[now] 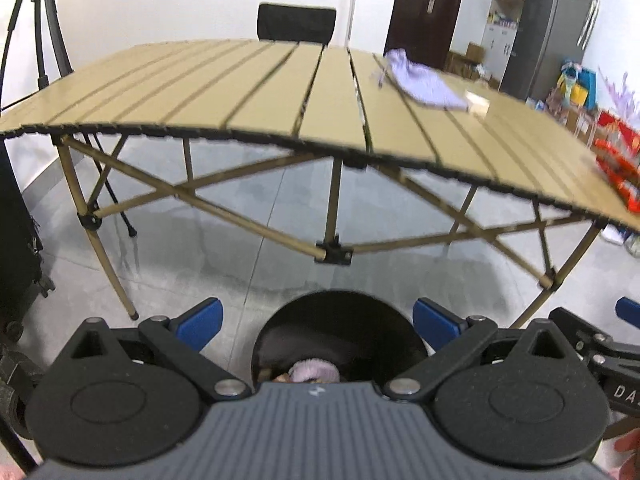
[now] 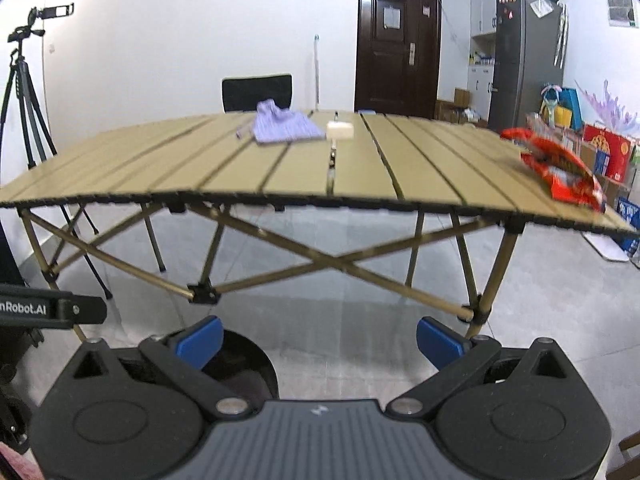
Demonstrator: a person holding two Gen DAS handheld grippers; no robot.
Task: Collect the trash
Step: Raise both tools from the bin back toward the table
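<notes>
The left gripper (image 1: 316, 322), with blue pads on black linkage arms, gapes wide and empty above a round black bin (image 1: 338, 332) on the grey floor; a lilac crumpled wad (image 1: 314, 371) lies inside. The right gripper (image 2: 320, 340) is equally spread and empty, beside a black bar printed "nRobot.AI". Ahead, on the tan slatted folding table (image 2: 224, 168), lie a lilac knitted cloth (image 2: 286, 124), a small cream block (image 2: 340, 130) and a crinkled red snack wrapper (image 2: 560, 168).
</notes>
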